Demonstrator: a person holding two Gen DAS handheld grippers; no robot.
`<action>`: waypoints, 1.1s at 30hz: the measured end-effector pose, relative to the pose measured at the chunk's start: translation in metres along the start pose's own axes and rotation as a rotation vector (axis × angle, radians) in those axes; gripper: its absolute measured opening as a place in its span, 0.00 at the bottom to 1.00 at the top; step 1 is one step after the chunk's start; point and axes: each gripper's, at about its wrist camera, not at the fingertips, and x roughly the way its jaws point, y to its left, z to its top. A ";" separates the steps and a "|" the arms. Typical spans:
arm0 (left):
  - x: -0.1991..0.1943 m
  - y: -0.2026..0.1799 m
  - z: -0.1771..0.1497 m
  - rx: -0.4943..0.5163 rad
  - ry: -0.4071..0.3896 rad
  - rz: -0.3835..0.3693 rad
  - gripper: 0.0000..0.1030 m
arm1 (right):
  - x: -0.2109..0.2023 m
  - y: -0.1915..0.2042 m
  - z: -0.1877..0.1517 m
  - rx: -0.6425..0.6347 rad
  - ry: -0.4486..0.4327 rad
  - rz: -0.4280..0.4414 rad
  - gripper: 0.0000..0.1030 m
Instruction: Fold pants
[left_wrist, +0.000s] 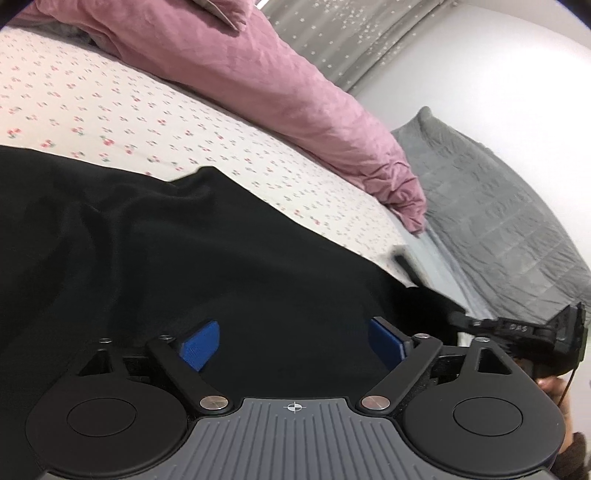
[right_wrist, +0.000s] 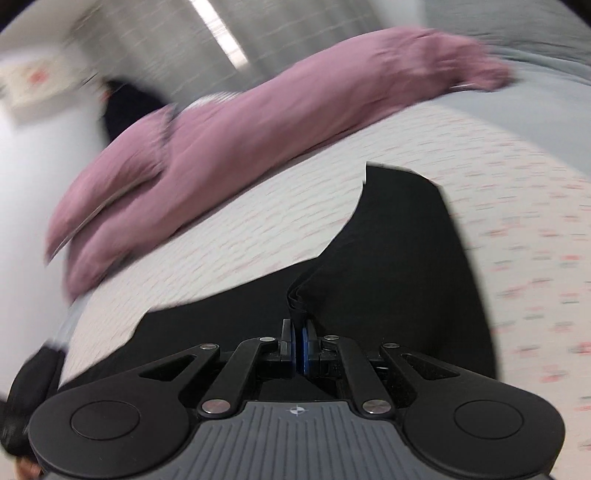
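Black pants (left_wrist: 184, 258) lie spread on the flowered bed sheet (left_wrist: 110, 96). My left gripper (left_wrist: 293, 343) hovers low over them, its blue pads (left_wrist: 199, 345) standing wide apart and open, with only flat cloth beneath. In the right wrist view, my right gripper (right_wrist: 298, 341) is shut on a bunched fold of the pants (right_wrist: 388, 258), and the cloth rises from the sheet up to its pads. The picture there is streaked by motion. The right gripper (left_wrist: 517, 328) also shows at the right edge of the left wrist view, at the pants' corner.
A crumpled pink duvet (left_wrist: 277, 81) runs along the far side of the bed. A grey quilted blanket (left_wrist: 498, 206) lies past the bed's end. Grey curtains (left_wrist: 351, 33) and a white wall stand behind. The sheet (right_wrist: 517, 221) shows bare to the right of the pants.
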 end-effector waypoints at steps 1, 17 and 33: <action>0.002 0.000 0.000 -0.006 0.004 -0.011 0.79 | 0.007 0.011 -0.004 -0.023 0.019 0.026 0.05; 0.047 0.023 0.002 -0.222 0.112 -0.126 0.45 | 0.055 0.093 -0.068 -0.218 0.292 0.336 0.05; 0.059 0.013 0.009 -0.126 0.070 0.064 0.01 | 0.038 0.138 -0.092 -0.400 0.417 0.524 0.32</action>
